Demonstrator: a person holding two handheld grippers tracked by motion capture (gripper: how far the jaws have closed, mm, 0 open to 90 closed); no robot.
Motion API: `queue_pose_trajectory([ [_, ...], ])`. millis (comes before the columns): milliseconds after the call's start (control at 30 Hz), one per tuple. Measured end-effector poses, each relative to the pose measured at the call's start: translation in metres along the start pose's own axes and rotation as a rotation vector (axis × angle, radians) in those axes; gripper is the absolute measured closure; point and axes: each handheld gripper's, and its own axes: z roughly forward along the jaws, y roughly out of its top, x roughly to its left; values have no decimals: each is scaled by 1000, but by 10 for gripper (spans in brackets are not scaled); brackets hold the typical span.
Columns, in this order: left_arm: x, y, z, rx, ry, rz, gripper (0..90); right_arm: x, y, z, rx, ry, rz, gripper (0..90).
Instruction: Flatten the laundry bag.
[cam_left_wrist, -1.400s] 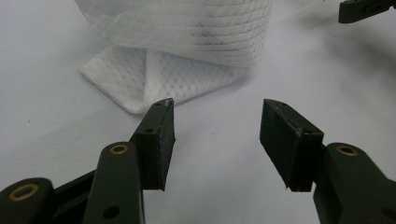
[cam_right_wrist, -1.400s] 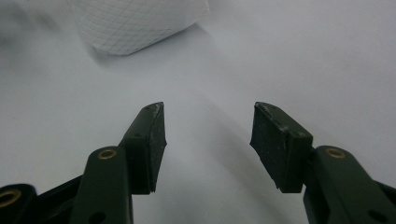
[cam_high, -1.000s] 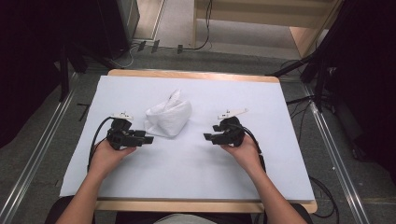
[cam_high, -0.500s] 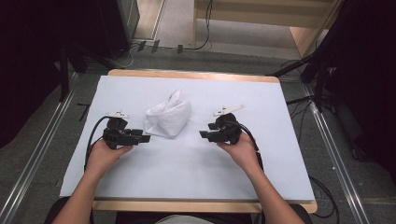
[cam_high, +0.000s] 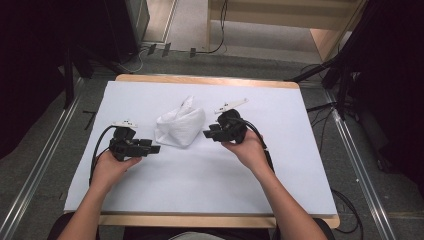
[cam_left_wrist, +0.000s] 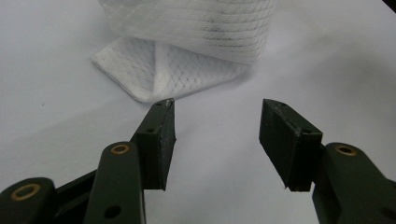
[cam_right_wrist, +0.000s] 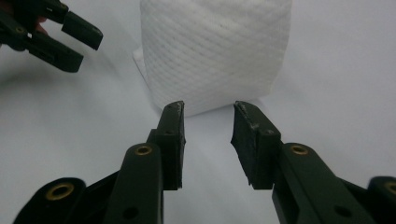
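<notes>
White mesh fabric, a loosely bundled cloth (cam_high: 180, 126), sits near the middle of the tabletop (cam_high: 210, 195), between my two tools. I judge it light, soft and limp: the weave is open netting, it slumps into folds, and it should crush under the jaws rather than resist them. Nothing about it looks fragile or slippery; the netting ought to catch well on the pads.

Left hand-held gripper (cam_high: 154, 149): jaws apart, nothing between them, pointed at the cloth's lower left edge and close to it but not touching. In the left gripper view a flat folded corner (cam_left_wrist: 154, 74) lies on the surface just ahead of the jaw tips. That corner is the better hold on this side, being thin layers with a clear edge.

Right hand-held gripper (cam_high: 207, 134): jaws apart, narrower than the left pair, empty, just beside the cloth's right flank. In the right gripper view the bundle (cam_right_wrist: 215, 51) rises as a rounded wall directly ahead; whether a free edge lies at its base I cannot tell, as the lower hem is partly hidden by the jaws.

A pinch taken low, at a hem, should lift one layer and let the bundle unfold; a grab at the bulge would probably gather several layers together.
</notes>
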Motion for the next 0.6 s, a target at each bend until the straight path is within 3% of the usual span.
queue_pose_trajectory([
  [600, 0, -16, -13, -16, 20, -29, 460, 14, 63, 14, -33, 53, -86, 614],
])
